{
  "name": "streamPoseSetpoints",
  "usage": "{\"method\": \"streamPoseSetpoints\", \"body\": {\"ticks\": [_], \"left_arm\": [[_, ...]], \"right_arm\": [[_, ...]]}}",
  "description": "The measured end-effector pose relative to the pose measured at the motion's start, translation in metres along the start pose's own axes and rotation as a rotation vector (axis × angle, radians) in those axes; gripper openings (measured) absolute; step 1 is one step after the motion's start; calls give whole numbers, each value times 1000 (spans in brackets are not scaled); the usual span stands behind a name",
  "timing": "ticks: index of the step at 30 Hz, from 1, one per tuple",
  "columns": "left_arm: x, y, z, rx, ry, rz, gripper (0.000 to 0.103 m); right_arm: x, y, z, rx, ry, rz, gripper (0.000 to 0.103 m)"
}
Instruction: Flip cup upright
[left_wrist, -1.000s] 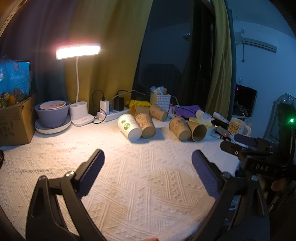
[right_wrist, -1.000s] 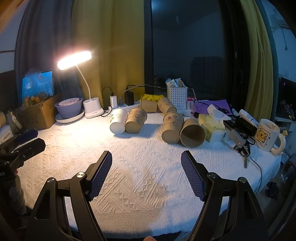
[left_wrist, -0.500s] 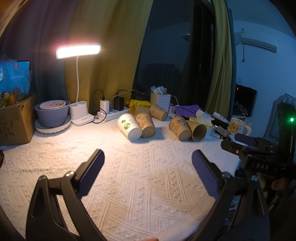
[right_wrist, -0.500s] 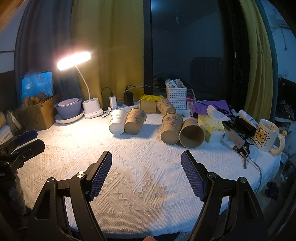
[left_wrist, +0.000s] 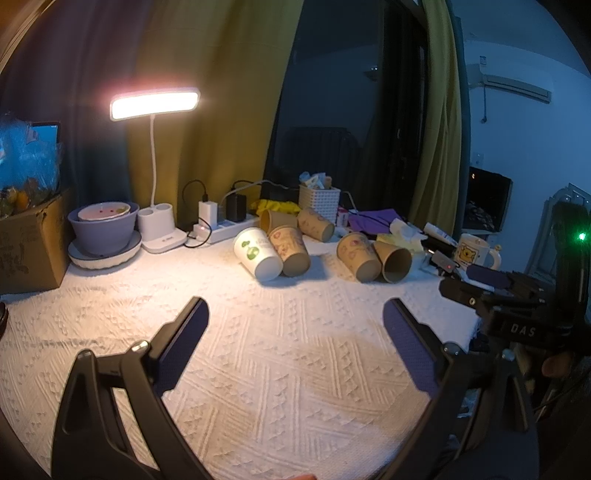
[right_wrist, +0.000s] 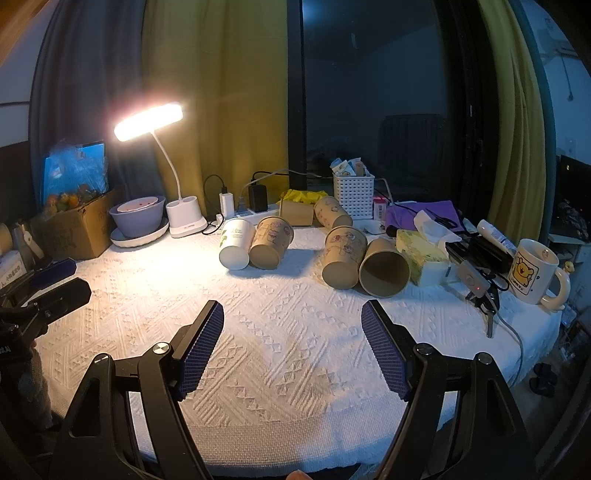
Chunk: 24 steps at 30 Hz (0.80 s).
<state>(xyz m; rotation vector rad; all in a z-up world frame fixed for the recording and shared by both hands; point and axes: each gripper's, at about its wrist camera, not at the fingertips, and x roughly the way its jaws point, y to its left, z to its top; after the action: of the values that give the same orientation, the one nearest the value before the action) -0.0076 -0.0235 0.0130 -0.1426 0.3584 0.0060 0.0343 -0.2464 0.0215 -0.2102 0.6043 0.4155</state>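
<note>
Several paper cups lie on their sides on the white tablecloth (right_wrist: 295, 350). A white cup with green print (right_wrist: 236, 242) lies beside a brown cup (right_wrist: 270, 242); the pair also shows in the left wrist view, white cup (left_wrist: 258, 253) and brown cup (left_wrist: 290, 251). Two more brown cups (right_wrist: 343, 256) (right_wrist: 384, 267) lie to the right, and two lie behind (right_wrist: 331, 212). My left gripper (left_wrist: 295, 328) is open and empty above the cloth, well short of the cups. My right gripper (right_wrist: 292, 325) is open and empty, also short of them.
A lit desk lamp (right_wrist: 149, 120), a purple bowl on a plate (right_wrist: 137, 218) and a cardboard box (right_wrist: 74, 230) stand at the back left. A power strip (right_wrist: 251, 214), white basket (right_wrist: 352, 195), tissue box (right_wrist: 421, 256), keys (right_wrist: 480, 291) and a bear mug (right_wrist: 532, 271) crowd the back and right.
Both views have shifted very slightly; the right gripper has edged a little nearer the cups. Both grippers stay open and the cups have not moved.
</note>
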Motion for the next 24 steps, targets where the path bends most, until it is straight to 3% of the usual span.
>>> {"method": "streamPoseSetpoints", "body": {"ticks": [12, 17, 24], "left_arm": [[8, 1, 4, 25, 17, -3, 96], [35, 5, 13, 57, 95, -49, 96], [91, 14, 28, 93, 225, -60, 96]], "right_arm": [[16, 0, 6, 0, 10, 14, 80], [36, -7, 11, -6, 4, 19, 80], [76, -15, 21, -1, 22, 33, 80]]}}
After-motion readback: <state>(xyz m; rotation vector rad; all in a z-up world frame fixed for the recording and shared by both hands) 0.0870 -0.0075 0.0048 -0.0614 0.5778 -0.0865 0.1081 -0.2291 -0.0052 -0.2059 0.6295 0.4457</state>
